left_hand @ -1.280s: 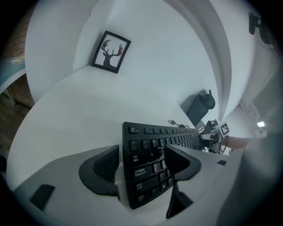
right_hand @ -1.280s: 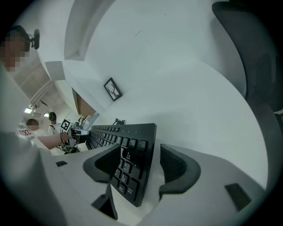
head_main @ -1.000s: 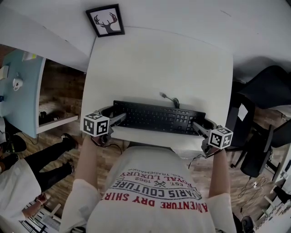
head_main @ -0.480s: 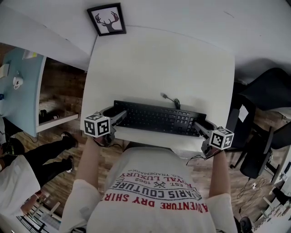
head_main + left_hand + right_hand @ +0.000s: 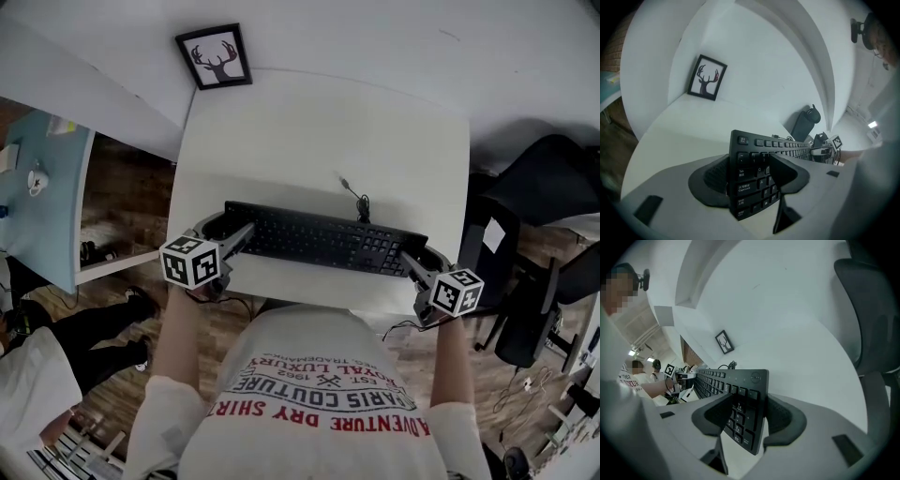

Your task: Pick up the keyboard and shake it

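Left gripper point(image 5: 750, 174) and right gripper point(image 5: 740, 420), one at each short end of the keyboard point(image 5: 323, 239). Both pairs of jaws are closing across its depth, and the pads meet its front and rear edges. A hold at both ends likely keeps the long, flat board level and shares its weight for the shake to come. The keyboard lies along the near edge of the white table point(image 5: 319, 141); whether it has left the surface cannot be told. Its cable point(image 5: 354, 194) runs slack from the rear edge. Beyond, a framed deer picture point(image 5: 214, 56) leans on the white wall at the far left corner. Wood floor point(image 5: 122, 197) at left, dark chair point(image 5: 553, 178) at right.
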### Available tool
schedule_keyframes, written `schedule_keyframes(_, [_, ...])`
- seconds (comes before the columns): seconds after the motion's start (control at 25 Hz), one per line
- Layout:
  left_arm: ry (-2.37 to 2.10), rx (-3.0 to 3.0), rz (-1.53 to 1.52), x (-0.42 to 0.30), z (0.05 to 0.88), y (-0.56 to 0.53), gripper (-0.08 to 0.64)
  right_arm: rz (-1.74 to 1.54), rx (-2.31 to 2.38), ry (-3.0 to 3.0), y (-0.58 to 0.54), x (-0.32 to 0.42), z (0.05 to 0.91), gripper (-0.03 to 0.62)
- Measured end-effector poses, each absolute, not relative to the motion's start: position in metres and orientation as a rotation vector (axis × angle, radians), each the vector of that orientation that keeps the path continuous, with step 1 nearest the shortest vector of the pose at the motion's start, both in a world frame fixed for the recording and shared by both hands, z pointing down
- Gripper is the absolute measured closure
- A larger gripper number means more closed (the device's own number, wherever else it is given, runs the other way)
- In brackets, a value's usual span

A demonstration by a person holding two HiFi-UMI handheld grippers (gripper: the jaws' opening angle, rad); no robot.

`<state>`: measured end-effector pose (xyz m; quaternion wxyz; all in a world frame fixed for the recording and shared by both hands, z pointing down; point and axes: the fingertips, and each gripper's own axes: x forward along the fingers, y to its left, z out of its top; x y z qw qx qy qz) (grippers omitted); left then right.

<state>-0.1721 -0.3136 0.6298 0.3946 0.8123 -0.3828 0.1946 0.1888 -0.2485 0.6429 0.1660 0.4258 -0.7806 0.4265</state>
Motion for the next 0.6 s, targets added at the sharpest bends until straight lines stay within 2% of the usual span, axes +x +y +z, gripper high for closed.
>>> schedule_keyframes(0.36, [-1.031, 2.299, 0.321, -0.163, 0.524, -0.368, 0.291, 0.838, 1.356, -2.398, -0.302, 0.198, 0.530, 0.362])
schedule_keyframes(0.6, [-1.075, 2.494, 0.126, -0.160, 0.436, -0.403, 0.291, 0.456, 1.458, -2.499, -0.335, 0.201, 0.435, 0.362])
